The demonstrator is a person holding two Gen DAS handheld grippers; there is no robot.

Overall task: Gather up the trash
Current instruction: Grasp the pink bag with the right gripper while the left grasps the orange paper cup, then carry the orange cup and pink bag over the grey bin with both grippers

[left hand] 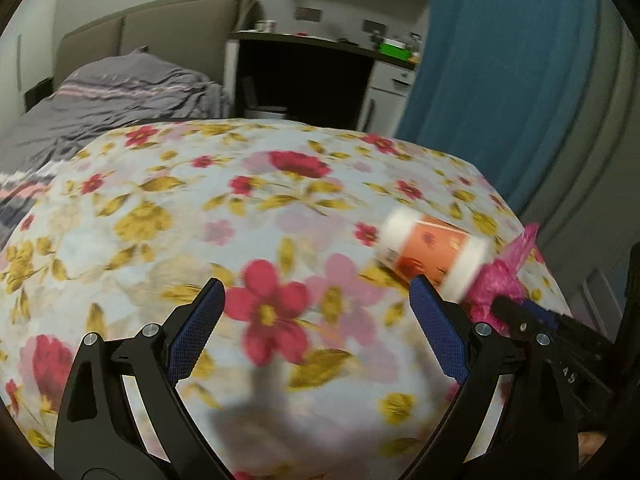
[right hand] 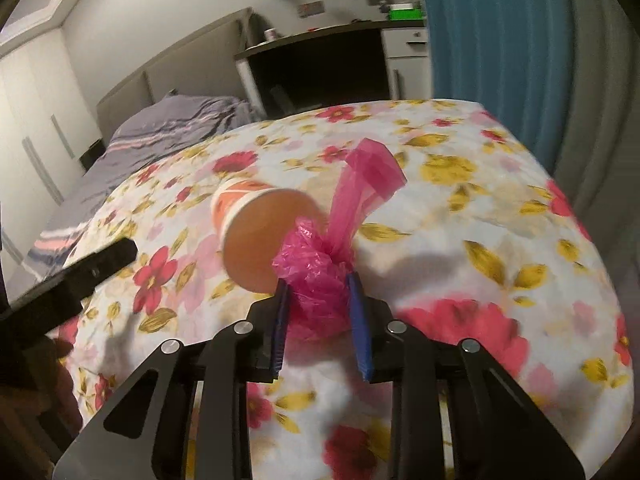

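An orange-and-white paper cup [right hand: 256,232] lies on its side on the floral cloth [right hand: 460,264], its open mouth facing my right gripper. A crumpled pink plastic bag [right hand: 320,276] touches the cup's rim. My right gripper [right hand: 318,284] is shut on the pink bag. In the left wrist view the cup [left hand: 432,254] and the bag [left hand: 496,284] are at the right, blurred. My left gripper [left hand: 316,296] is open and empty, just left of the cup. The right gripper's body [left hand: 560,344] shows at the far right there.
The floral cloth [left hand: 240,216] covers a rounded surface. Behind it are a bed with grey striped bedding [left hand: 120,96], a dark desk [left hand: 320,76] with small items, and a blue curtain [left hand: 508,80] at the right.
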